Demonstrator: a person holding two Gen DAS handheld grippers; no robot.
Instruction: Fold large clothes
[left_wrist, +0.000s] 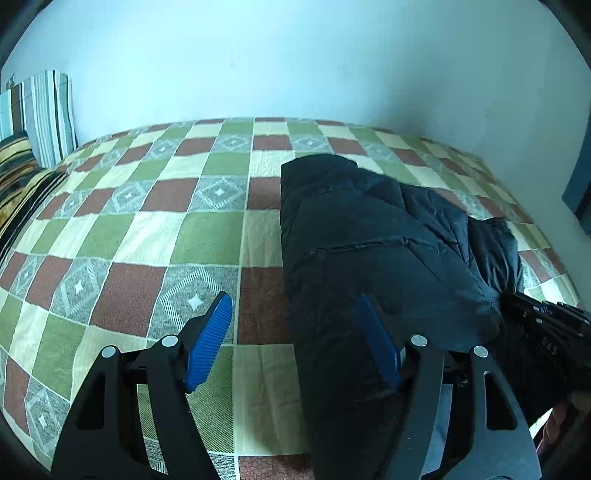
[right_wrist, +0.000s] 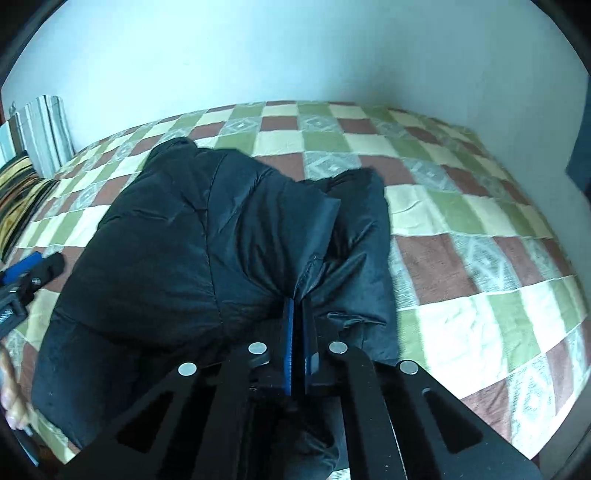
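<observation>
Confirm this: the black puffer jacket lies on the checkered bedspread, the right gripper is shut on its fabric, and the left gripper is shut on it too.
Not quite. The left gripper is open, fingers spread, as the left wrist view shows. The rest holds: the black puffer jacket lies on the checkered bedspread, and the right gripper is shut on its fabric.

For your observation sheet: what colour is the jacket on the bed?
Black jacket, clearest in the right wrist view.

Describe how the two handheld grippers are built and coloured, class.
Left gripper and right gripper: matte black flat linkage arms with slot cut-outs and round silver pivot pins. Each finger carries a ribbed blue pad. No cables visible.
</observation>
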